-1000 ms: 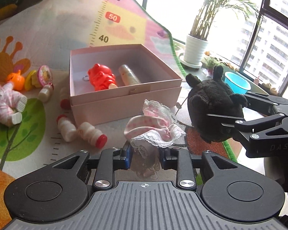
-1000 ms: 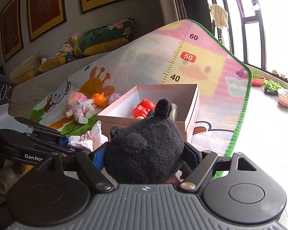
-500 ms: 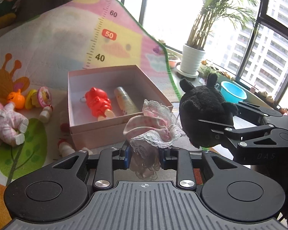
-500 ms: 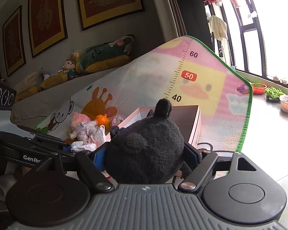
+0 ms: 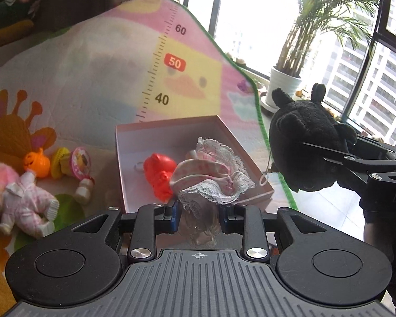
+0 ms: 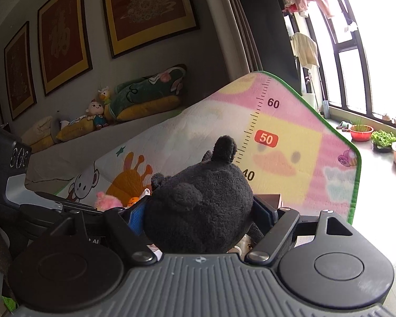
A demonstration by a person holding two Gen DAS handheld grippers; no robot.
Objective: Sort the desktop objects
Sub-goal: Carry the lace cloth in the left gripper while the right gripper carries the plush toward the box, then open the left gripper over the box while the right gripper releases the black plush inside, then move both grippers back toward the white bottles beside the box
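Observation:
My left gripper (image 5: pixel 198 216) is shut on a small doll with a pink lace bonnet (image 5: pixel 211 177), lifted above the near edge of the pink box (image 5: pixel 124 163). Inside the box lies a red toy (image 5: pixel 159 174); a pale bottle behind the bonnet is mostly hidden. My right gripper (image 6: pixel 198 219) is shut on a black plush toy (image 6: pixel 198 208), which fills its jaws; in the left wrist view the plush (image 5: pixel 303 145) hangs in the air to the right of the box, held by the right gripper's fingers (image 5: pixel 338 155).
On the colourful play mat (image 5: pixel 92 79) left of the box lie a pink-suited doll (image 5: pixel 23 203), an orange pumpkin toy (image 5: pixel 37 162), a round pink-yellow toy (image 5: pixel 74 162) and a small bottle (image 5: pixel 84 190). A potted palm (image 5: pixel 285 82) stands by the window.
Both grippers have risen with their toys; the box and mat toys sit lower and farther in view. The black plush has gone higher beside the box. Both grips are unchanged.

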